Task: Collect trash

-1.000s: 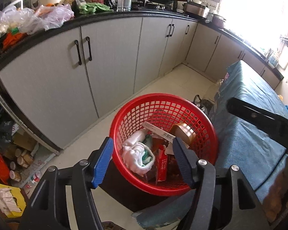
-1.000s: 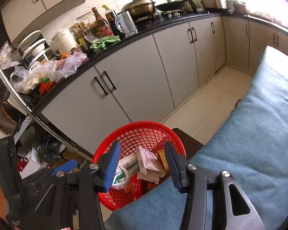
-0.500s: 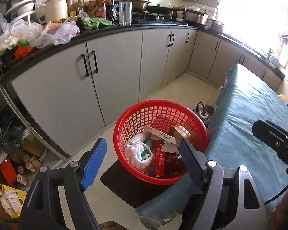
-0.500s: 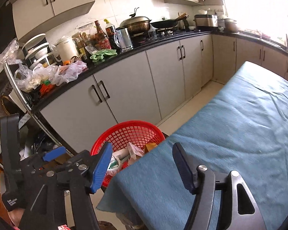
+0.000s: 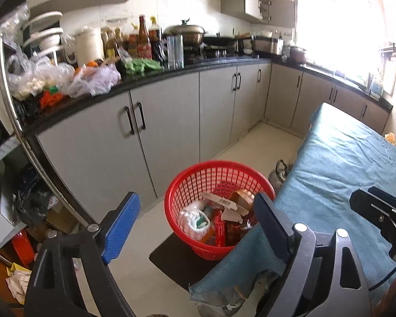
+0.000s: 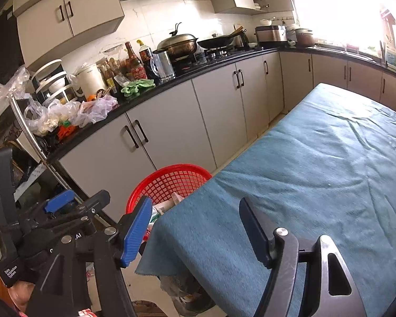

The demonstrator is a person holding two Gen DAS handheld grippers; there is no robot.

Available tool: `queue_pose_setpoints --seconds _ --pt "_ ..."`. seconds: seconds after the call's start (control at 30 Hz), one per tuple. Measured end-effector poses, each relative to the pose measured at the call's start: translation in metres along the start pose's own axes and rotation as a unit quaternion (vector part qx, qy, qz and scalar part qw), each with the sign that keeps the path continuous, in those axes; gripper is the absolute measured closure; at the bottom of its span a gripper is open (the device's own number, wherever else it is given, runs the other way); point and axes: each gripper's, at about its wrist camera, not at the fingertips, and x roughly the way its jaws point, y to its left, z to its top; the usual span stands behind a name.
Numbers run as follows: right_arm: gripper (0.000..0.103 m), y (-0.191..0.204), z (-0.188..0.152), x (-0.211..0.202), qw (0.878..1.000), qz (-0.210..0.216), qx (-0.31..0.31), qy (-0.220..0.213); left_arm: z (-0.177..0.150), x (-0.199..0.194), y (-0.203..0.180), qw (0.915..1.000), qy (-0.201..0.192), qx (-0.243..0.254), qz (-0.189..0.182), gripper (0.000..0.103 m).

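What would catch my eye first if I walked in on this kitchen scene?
Probably the bright red basket on the floor beside the table, full of wrappers, a white cloth and cartons. Next, the teal tablecloth spreading across the right. Then the black countertop, crowded with plastic bags, sauce bottles and a lidded wok.

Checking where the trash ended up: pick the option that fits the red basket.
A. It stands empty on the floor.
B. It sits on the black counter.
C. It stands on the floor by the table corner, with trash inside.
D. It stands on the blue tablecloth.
C: the basket stands on a dark mat on the floor, beside the tablecloth's hanging corner, with cartons and a white wad inside.
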Motion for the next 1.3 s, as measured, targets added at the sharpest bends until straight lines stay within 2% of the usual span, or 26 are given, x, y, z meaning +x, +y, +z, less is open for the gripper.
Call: queue_pose_setpoints --seconds 0.17,0.3,0.4,0.6,0.8,1.0,1.3 --pt "0.029 -0.004 -0.005 -0.016 1.000 0.002 0.007 -0.010 0.001 -0.024 -0.004 0.9986 -0.049 0.001 0.019 0.007" --pt "0.028 -0.005 -0.010 -0.026 1.000 0.002 0.012 -0.015 0.001 -0.048 -0.006 0.9938 -0.103 0.000 0.043 0.000" --pt "0.028 -0.006 -0.014 -0.034 1.000 -0.001 0.017 -0.021 -0.001 -0.065 -0.005 0.9897 -0.134 -0.004 0.051 0.000" --pt "0.028 -0.002 -0.023 -0.053 0.999 -0.008 0.023 -0.032 -0.006 -0.089 -0.004 0.9858 -0.159 -0.006 0.054 0.000" --pt "0.025 0.008 -0.037 -0.074 0.998 -0.025 0.019 -0.045 -0.016 -0.112 0.002 0.9806 -0.180 -0.002 0.078 0.000" --pt "0.024 0.016 -0.051 -0.090 0.998 -0.035 0.019 -0.052 -0.033 -0.135 0.023 0.9781 -0.201 -0.028 0.047 0.000" --pt "0.022 0.035 -0.071 -0.101 0.998 -0.043 0.001 -0.052 -0.051 -0.151 0.037 0.9746 -0.206 -0.032 0.082 0.000"
